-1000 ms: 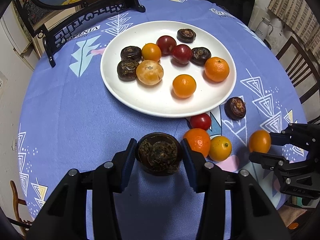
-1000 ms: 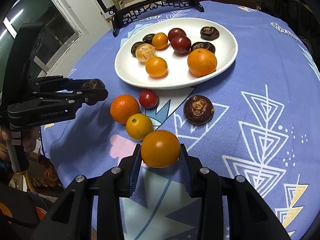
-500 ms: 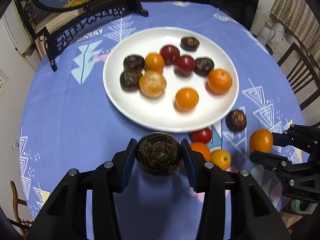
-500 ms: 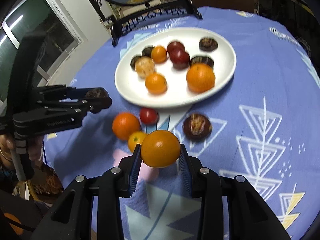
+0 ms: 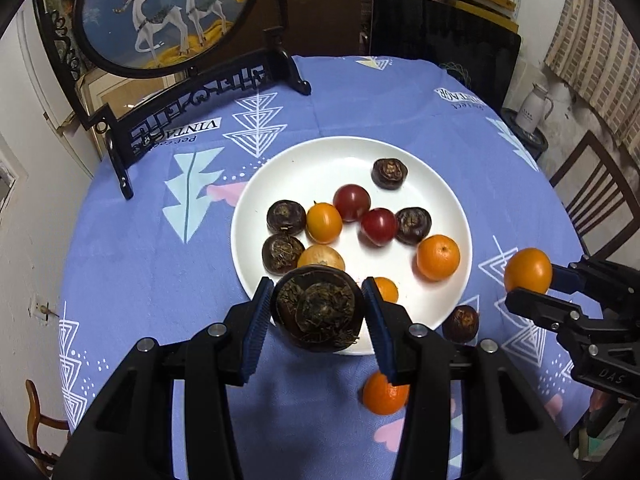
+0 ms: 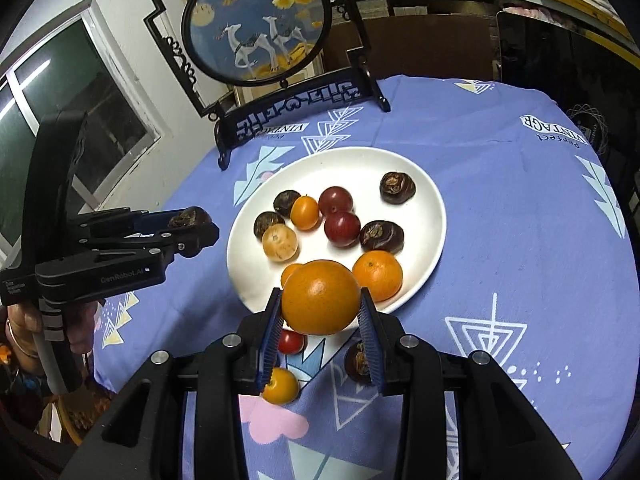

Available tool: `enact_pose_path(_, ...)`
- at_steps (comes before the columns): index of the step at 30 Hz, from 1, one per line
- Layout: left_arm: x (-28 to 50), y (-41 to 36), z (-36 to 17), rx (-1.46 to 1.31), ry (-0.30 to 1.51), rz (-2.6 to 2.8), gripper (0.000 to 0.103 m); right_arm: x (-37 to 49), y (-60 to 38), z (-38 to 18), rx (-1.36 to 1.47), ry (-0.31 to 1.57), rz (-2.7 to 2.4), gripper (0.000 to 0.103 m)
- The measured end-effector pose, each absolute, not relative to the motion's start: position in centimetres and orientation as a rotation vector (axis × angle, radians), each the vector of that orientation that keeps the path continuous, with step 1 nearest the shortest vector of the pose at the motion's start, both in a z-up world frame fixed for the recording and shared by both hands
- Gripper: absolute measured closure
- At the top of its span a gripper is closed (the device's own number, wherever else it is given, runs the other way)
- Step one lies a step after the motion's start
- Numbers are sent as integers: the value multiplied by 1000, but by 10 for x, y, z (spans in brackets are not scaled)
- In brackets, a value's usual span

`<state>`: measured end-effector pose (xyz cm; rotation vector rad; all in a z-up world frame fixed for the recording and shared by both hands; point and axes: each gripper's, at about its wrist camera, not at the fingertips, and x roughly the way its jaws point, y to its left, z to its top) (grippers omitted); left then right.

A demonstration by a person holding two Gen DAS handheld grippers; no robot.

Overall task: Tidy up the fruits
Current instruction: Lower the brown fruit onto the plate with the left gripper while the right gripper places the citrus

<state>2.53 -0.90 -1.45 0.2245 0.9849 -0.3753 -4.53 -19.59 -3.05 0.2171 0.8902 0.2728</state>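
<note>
A white plate (image 5: 448, 200) (image 6: 432, 200) on the blue tablecloth holds several oranges, red tomatoes and dark water chestnuts. My left gripper (image 5: 316, 312) (image 6: 192, 224) is shut on a dark water chestnut (image 5: 316, 310) and holds it above the plate's near rim. My right gripper (image 6: 322, 312) (image 5: 528, 284) is shut on an orange (image 6: 320, 296) (image 5: 528, 270), lifted above the plate's near edge. On the cloth in front of the plate lie an orange (image 5: 380, 394), a small orange (image 6: 280, 386), a tomato (image 6: 290, 342) and a water chestnut (image 5: 460, 322) (image 6: 358, 360).
A black carved stand with a round deer picture (image 5: 168, 12) (image 6: 260, 24) stands at the table's far left. Wooden chairs (image 5: 596, 188) stand off the table's right side. A dark panel (image 5: 440, 40) stands behind the table.
Both grippers have risen and moved forward towards the plate with their fruit held. The plate and loose fruits now sit lower and nearer in both views.
</note>
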Motion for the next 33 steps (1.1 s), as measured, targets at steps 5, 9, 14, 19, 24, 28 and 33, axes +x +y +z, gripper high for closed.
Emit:
enact_pose_path(5,26,-6,-23,223,1009,-366,59,-46,-201,-39,216,910,249,66)
enact_pose_path(9,26,-3,-27,219,1022,-362,59,-51,-212,-42,201,917,209,65)
enact_pose_path(14,28,-4,-29,217,1029,-363,59,-55,-227,-48,216,936,167,65)
enact_pose_path(19,27,-14,-32,232,1033,-379,59,-56,-220,-51,222,939,188,65)
enact_pose_path(24,22,-26,-35,249,1038,-401,59,-54,-204,-54,207,953,233,65)
enact_pose_path(28,20,-31,-37,261,1038,-401,59,-52,-195,-56,199,959,256,65)
enact_pose_path(33,23,-34,-38,256,1042,-404,59,-48,-190,-54,192,958,269,65)
